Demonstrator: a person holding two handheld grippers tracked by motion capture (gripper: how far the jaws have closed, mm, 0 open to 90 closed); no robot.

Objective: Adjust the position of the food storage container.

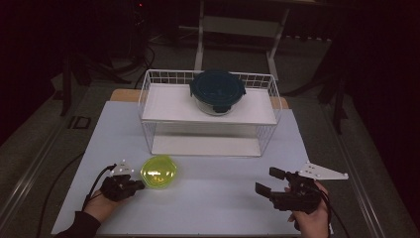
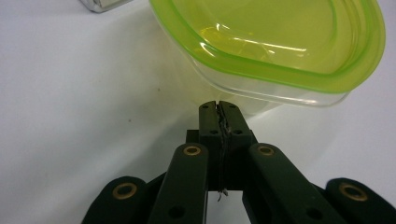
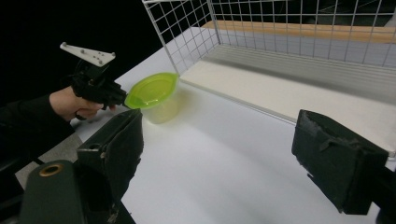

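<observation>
jaws of my left gripper (image 2: 218,106) pressed together at the green-lidded container (image 2: 275,44); my right gripper (image 1: 270,181) gapes wide over the table (image 1: 213,198).

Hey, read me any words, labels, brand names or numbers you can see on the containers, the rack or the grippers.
None: no readable text shows on the green-lidded container, the dark-lidded container, the wire rack, the left gripper or the right gripper.
</observation>
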